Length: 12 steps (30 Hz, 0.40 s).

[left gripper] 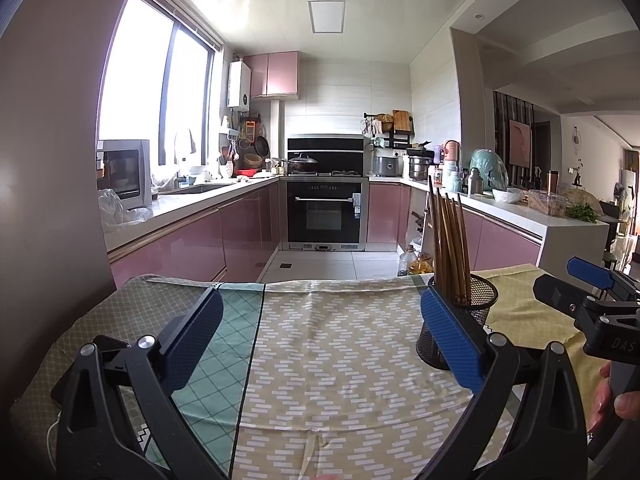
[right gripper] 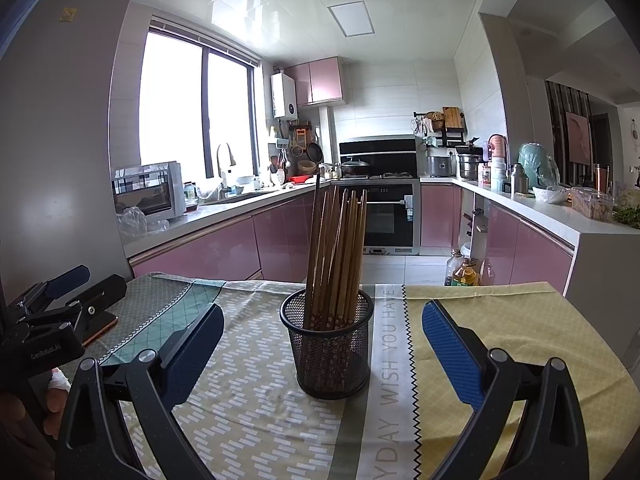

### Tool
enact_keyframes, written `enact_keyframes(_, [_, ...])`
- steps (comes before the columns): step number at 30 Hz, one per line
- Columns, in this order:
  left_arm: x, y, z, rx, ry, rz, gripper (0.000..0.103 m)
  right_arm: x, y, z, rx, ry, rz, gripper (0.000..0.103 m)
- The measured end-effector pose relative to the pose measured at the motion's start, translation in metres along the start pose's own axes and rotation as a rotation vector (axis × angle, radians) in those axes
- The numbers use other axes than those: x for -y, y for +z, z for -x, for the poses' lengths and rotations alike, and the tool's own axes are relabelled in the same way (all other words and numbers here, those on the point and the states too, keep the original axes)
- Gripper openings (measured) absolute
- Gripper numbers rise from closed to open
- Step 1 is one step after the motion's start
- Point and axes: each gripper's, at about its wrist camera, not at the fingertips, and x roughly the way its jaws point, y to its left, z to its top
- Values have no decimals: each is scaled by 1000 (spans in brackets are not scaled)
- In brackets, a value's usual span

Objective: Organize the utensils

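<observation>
I've got the black wire-mesh cup (right gripper: 332, 346) dead ahead of my right gripper (right gripper: 322, 346), sitting on the patterned tablecloth (right gripper: 248, 400) just past the blue pads, and squarely in the gap between them. Brown wooden chopsticks (right gripper: 338, 256) stand bundled in it, long axes near upright, fanning a little at the tops and leaning slightly right. Right jaws are spread wide with nothing between the pads; neither pad touches the cup.

Over on the left-wrist view, my left gripper (left gripper: 320, 336) is spread just as wide and carrying nothing, pointing at bare cloth. From there the mesh cup (left gripper: 472, 308) sits off to the right, partly hidden behind the right-hand blue pad, with the chopsticks (left gripper: 450, 240) rising above it. So the cup lies right of the left tool's line and straight on for the right one.

My call: the right hand is the better placed arm. The sticks look already gathered in the holder and I see no loose utensil on the cloth, so the sorting seems close to done. If I do go for the sticks, I'd come in higher, across those upright shafts, not at the mesh.
</observation>
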Motion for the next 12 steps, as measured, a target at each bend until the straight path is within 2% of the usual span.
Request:
enact_keyframes(4, [2, -2, -3, 1, 10, -15, 97, 4, -2, -1, -6, -5, 1, 96])
enact_keyframes(7, [1, -4, -10, -34, 8, -12, 97, 16, -3, -6, -29, -31, -3, 96])
enact_keyframes(9, [-4, -7, -18, -72, 13, -2, 97, 33, -4, -13, -70, -58, -21, 96])
enact_keyframes(12, [-13, -13, -37, -153, 5, 6, 97, 73, -7, -33, -182, -161, -45, 96])
